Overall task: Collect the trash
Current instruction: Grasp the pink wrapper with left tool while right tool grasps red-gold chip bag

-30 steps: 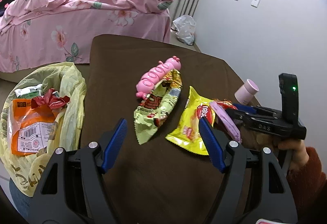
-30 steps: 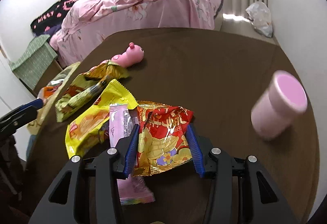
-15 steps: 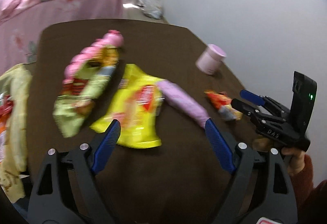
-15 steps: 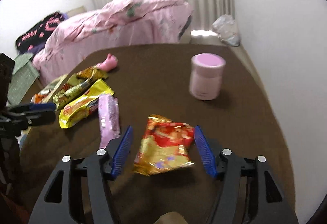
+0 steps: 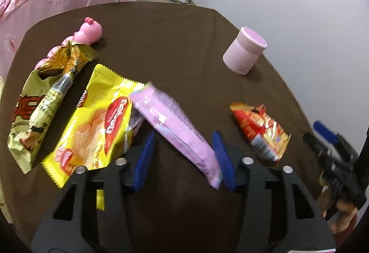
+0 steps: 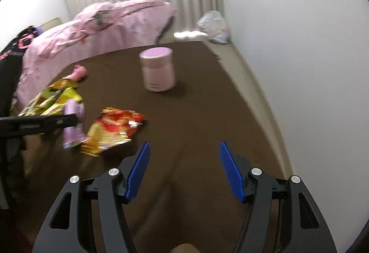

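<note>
Where wrappers (image 5: 96, 128) crowd: pink jar (image 5: 244, 54) apart.

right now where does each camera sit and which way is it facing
Left wrist: sits on the left gripper, angled down at the pink wrapper between its fingers, the yellow wrapper beside; the right gripper shows at right.
Right wrist: sits on the right gripper, open over bare brown table, facing the bed.
Shared: red wrapper, pink jar.
</note>
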Available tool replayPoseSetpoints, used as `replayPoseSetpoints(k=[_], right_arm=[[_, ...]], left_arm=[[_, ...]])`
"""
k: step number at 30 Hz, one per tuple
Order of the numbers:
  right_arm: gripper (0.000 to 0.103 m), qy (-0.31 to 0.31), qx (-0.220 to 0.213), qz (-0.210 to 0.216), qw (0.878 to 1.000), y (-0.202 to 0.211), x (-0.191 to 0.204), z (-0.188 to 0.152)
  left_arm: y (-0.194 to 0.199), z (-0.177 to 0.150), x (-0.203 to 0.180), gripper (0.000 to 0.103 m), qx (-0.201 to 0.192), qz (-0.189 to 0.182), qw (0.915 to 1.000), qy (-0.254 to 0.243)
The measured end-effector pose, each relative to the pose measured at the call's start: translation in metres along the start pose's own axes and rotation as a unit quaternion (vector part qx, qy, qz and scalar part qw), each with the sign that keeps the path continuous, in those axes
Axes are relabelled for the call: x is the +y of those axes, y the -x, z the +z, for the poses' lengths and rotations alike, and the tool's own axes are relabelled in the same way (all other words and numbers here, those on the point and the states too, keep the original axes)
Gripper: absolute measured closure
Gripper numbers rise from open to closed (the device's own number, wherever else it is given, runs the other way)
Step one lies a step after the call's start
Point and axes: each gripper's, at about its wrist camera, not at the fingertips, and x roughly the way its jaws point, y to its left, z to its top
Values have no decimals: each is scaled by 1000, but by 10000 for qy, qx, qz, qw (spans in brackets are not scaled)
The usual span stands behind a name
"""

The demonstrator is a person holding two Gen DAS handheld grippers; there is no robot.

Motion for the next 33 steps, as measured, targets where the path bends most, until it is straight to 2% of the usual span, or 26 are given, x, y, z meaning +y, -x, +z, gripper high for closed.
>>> replayPoseSetpoints(k=[1,4,7,9,13,16,21,22,23,26,33], right_arm=[[44,-76,-12,37,10000,0,-4,-1],[44,-131,-81,47,9999,2,-1,0],[44,177,-33,-11,9998,0,17,1],[44,385,33,176,9991,-1,34,3],[44,623,125,943,9935,-4,64,7],[44,855,133,1007,9911,-13,79,11],[45,795,526,1245,9876,-38,82,15],[46,767,593,1288,9869,-41,82,13],[52,727,604,1327,9866,-42,83,11],[59,613,480,1432,9866,-34,78,7],[61,673,317,1300,9887,-23,74,5]], left_arm=[[3,-3,1,64,12,59,10000,-57],[15,-14,11,64,-45,198,9997,-105],[23,-21,25,64,-63,187,9998,30],[26,-23,29,64,-29,84,9999,73],[29,-26,29,64,7,8,10000,-31],[28,-29,26,64,19,0,10000,-91],[29,-32,23,64,31,-38,9999,-130],[29,-32,23,64,34,-45,9999,-135],[29,-33,23,64,35,-46,9999,-140],[30,-33,24,64,44,-107,9999,-108],[34,-36,23,64,48,-359,9993,-38]])
